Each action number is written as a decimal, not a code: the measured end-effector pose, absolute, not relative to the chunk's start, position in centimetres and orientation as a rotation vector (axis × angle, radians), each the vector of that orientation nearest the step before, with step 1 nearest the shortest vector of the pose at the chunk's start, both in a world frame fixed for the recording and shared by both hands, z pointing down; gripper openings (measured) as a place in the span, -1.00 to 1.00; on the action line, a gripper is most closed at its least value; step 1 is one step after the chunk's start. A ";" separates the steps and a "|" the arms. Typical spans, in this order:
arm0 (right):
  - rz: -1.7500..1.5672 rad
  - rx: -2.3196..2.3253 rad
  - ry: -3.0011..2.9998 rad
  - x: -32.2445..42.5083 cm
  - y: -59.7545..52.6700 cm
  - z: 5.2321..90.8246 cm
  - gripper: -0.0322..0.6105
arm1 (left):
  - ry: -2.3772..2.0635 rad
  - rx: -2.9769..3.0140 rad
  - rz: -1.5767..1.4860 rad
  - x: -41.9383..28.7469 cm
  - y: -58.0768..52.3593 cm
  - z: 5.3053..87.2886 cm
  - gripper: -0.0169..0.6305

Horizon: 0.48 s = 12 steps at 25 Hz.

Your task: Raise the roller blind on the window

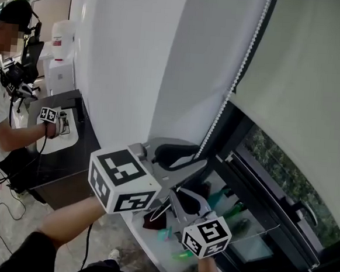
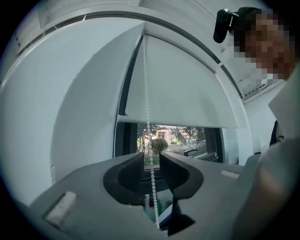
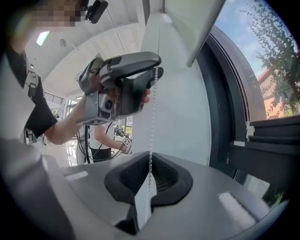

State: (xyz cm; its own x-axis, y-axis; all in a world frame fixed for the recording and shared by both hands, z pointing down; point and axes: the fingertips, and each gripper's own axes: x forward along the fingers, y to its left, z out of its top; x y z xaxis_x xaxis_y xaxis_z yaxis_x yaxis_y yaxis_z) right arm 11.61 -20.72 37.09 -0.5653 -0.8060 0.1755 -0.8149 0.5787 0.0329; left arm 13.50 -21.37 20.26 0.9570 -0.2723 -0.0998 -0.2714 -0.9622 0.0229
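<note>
Window [image 2: 180,138] glass behind, top half covered by blind [image 2: 183,89]. Bead chain [image 2: 146,93] hangs vertical. We've got our right gripper [image 3: 150,174], lower, clamped on it; left gripper [image 2: 151,161], higher, gapes w/ chain between, not pinched.

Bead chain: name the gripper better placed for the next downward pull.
Left. The left gripper sits higher, with its jaws apart around the bead chain. The right gripper is lower and clamped on it.
</note>
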 end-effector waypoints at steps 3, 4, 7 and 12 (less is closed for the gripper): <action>0.137 1.337 -2.616 11.4 -20.4 39.0 -0.84 | -0.457 3.121 -0.115 13.7 -21.8 20.5 -0.81; 0.150 1.338 -2.611 11.6 -20.5 39.4 -0.84 | -0.454 3.127 -0.099 14.0 -21.9 20.7 -0.88; 0.177 1.349 -2.595 12.4 -20.6 39.6 -0.84 | -0.432 3.114 -0.121 14.1 -21.8 20.9 -0.93; 0.254 1.344 -2.678 13.9 -19.3 37.8 -0.82 | -0.580 3.189 -0.129 13.2 -21.7 21.3 -0.93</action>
